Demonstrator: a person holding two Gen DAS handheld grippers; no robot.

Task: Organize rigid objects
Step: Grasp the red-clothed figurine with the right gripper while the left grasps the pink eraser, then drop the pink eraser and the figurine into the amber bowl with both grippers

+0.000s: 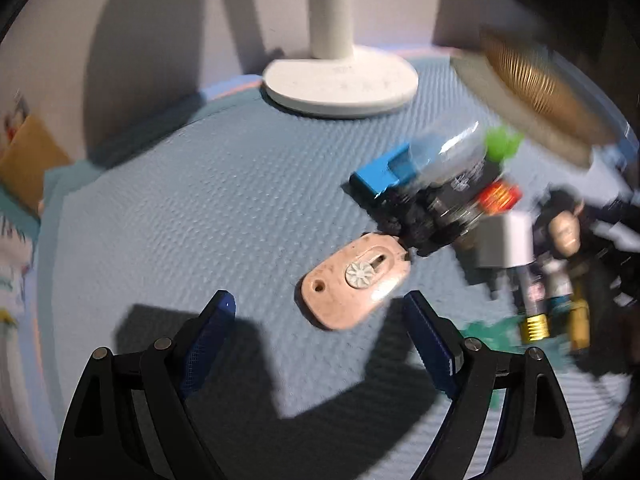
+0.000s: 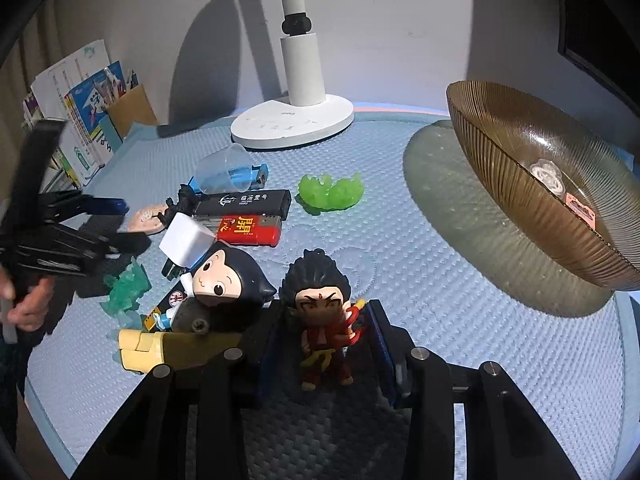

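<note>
Here the right gripper has its jaws closed against the sides of a small red-robed figurine, which stands upright on the blue padded surface, seemingly so it can be lifted without toppling. The brown ribbed bowl waits well apart to the right, already holding two small pieces, so it is probably the destination. The left gripper hovers with jaws apart and empty, just short of a pink oval tag at the clutter's edge, likely its next pick.
</note>
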